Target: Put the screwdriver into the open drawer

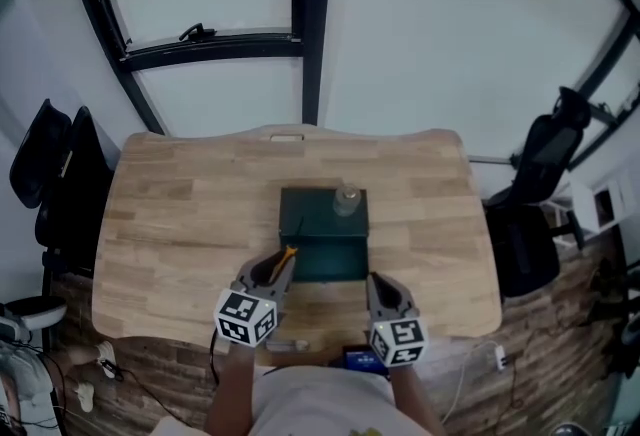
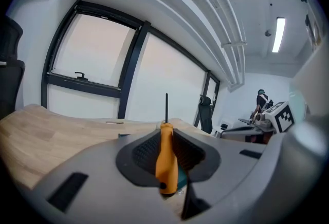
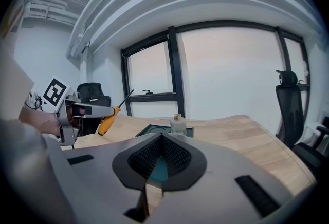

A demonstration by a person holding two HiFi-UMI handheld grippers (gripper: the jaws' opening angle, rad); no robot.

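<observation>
Nearest of all, the left gripper (image 1: 277, 269) is clamped on an orange-handled screwdriver with a thin dark shaft (image 2: 166, 159). Its jaws press the handle from both sides. The butt of the handle points back toward the person and the shaft points away and upward. From the head view, the tool is held off the table, by the near left corner of the open drawer (image 1: 335, 262), and it is not inside the drawer.

That drawer, with a teal-green inside, is pulled out toward the person from a small dark green box-shaped cabinet (image 1: 305, 209). On the far right of the cabinet's top stands a small clear glass bottle with a pale cap (image 1: 346, 199), upright.

To the right of the drawer's near end, the right gripper (image 1: 378, 282) points at the cabinet. Its jaws are pressed together at the tips with nothing between them.

The cabinet sits near the middle of a light wooden table with rounded corners (image 1: 180, 224). A black office chair (image 1: 50, 169) stands off the left end of the table, and another black chair (image 1: 545, 159) off the right end. Beyond the far edge is a black-framed window (image 1: 310, 24).
</observation>
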